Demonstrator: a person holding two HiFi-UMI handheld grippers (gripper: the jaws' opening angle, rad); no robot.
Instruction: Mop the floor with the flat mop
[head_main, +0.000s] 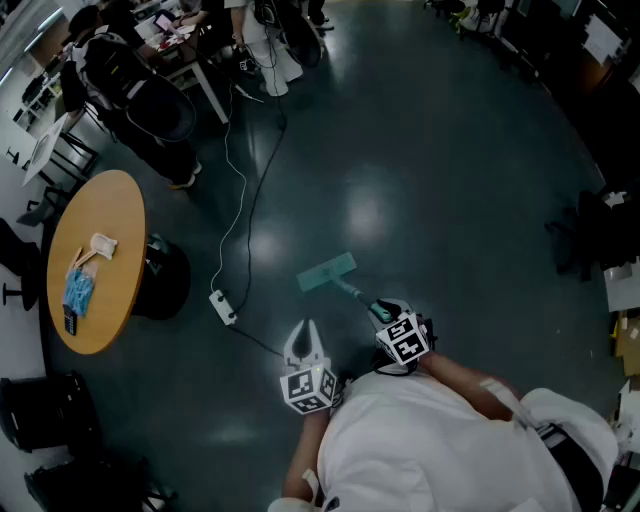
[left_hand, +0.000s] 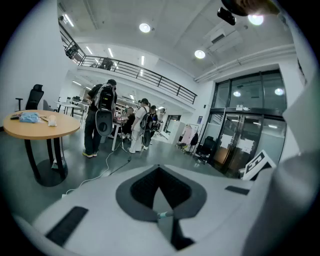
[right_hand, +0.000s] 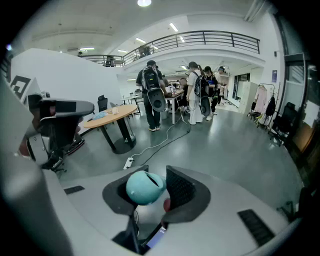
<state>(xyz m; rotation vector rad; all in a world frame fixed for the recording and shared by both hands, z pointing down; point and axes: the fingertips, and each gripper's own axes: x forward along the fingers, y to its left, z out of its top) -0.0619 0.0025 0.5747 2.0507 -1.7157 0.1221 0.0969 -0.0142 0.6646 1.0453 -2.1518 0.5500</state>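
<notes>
The flat mop (head_main: 328, 271) stands on the grey floor (head_main: 420, 170) in front of the person, its teal head lying flat out in the open, away from the floor's cluttered edges. In the head view the head's long axis runs from lower left to upper right. The handle crosses it and slants back down to the right, towards the person, so the mop points away from them. The rounded teal handle end (right_hand: 143, 186) sits between the jaws of the right gripper (head_main: 385, 312), which are pinched on it from both sides, as the right gripper view shows.

The left gripper (head_main: 303, 333) hangs just left of the right one, apart from the mop and above the bare floor. In the left gripper view its dark pads (left_hand: 137, 190) are pressed together at the tips and nothing is caught between them.

A white power strip (head_main: 222, 307) lies on the floor to the left of the mop head, and its white cable (head_main: 240, 195) runs away towards people (head_main: 150, 95) standing at desks at the far left edge. A round wooden table (head_main: 110, 215) stands further left, with a blue packet (head_main: 78, 291) near its rim.
</notes>
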